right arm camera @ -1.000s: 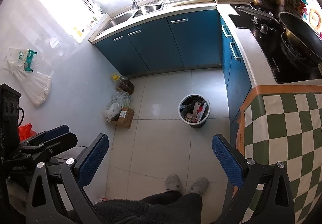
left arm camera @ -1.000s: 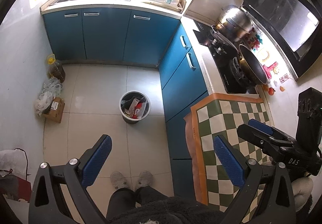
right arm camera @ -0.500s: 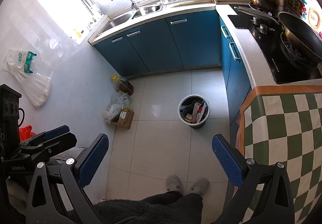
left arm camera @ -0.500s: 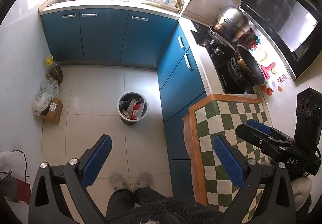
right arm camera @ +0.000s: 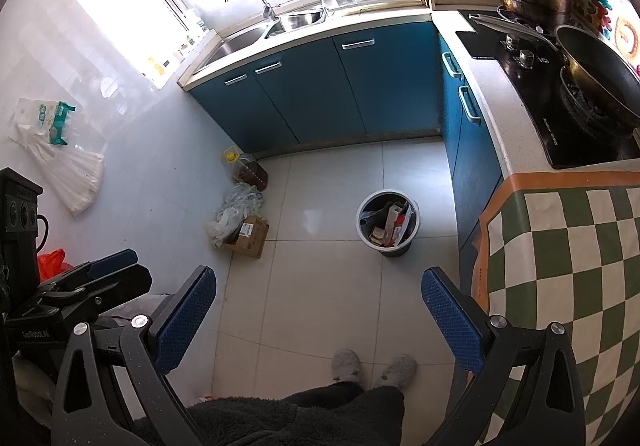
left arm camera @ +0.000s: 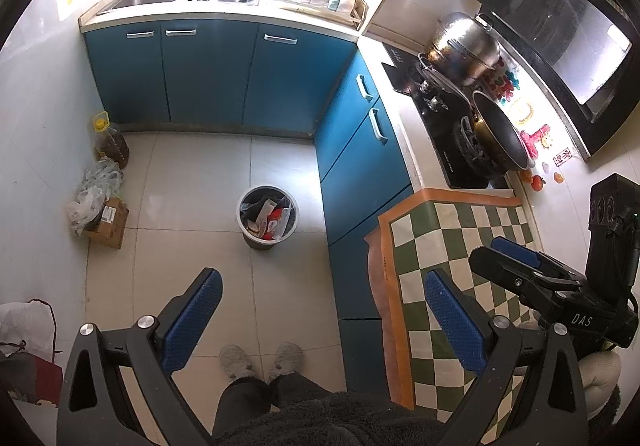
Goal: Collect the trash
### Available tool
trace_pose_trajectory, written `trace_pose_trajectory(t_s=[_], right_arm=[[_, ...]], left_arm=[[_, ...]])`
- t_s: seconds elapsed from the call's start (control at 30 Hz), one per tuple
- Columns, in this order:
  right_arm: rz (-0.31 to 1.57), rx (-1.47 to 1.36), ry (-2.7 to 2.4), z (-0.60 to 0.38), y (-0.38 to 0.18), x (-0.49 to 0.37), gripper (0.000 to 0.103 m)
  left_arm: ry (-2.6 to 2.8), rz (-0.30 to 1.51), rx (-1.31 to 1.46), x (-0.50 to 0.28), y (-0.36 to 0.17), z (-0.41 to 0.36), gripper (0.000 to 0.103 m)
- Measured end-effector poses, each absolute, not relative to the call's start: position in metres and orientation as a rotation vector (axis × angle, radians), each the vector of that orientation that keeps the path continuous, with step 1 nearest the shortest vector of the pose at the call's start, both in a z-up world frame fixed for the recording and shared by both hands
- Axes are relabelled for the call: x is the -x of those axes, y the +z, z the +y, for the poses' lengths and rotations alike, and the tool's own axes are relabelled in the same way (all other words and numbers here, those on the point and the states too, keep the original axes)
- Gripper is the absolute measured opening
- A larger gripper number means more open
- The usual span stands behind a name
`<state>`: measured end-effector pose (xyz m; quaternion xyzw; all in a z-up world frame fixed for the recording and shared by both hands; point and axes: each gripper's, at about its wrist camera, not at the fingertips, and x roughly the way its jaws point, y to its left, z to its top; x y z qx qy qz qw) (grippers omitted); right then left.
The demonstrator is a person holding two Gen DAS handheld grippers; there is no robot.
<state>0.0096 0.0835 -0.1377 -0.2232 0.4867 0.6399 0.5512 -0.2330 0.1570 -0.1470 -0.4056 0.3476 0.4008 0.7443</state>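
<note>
Both grippers held high over a kitchen floor, jaws apart and empty.

Left gripper (left arm camera: 320, 304) and right gripper (right arm camera: 318, 302) both wide open, blue-padded jaws gripping nothing. Below and ahead, standing upright on the pale tiled floor (right arm camera: 320, 286) near the corner where the blue cabinet fronts (left arm camera: 240, 73) meet: a round grey waste bin (left arm camera: 267, 214), already holding paper and red-and-white wrappers. By the left wall of the floor, well apart from the bin: an open brown cardboard box (right arm camera: 250, 236) with crumpled clear plastic bags (right arm camera: 236, 207) touching it, and an amber bottle with a yellow cap (right arm camera: 246, 167) just beyond. To the right, a green-and-white chequered cloth with an orange border (left arm camera: 452, 246) draped over the counter edge, beside a black hob bearing a dark wok (left arm camera: 498, 135). At the bottom, grey slippers (right arm camera: 374, 368) of the person.
</note>
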Motion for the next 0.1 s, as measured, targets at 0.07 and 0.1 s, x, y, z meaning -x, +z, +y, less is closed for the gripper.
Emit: trace_pose_trajectory(t_s=[0.07, 0.1], right_arm=[[1.150, 0.530, 1.516, 0.0839, -0.1371, -0.0077, 0.103], [1.149, 0.529, 1.517, 0.0841, -0.1367, -0.0073, 0.103]], left_arm=[[0.876, 0.765, 0.884, 0.2353, -0.1457, 0.1597, 0.103], [0.876, 0.764, 0.885, 0.2351, -0.1457, 0.1593, 0.103]])
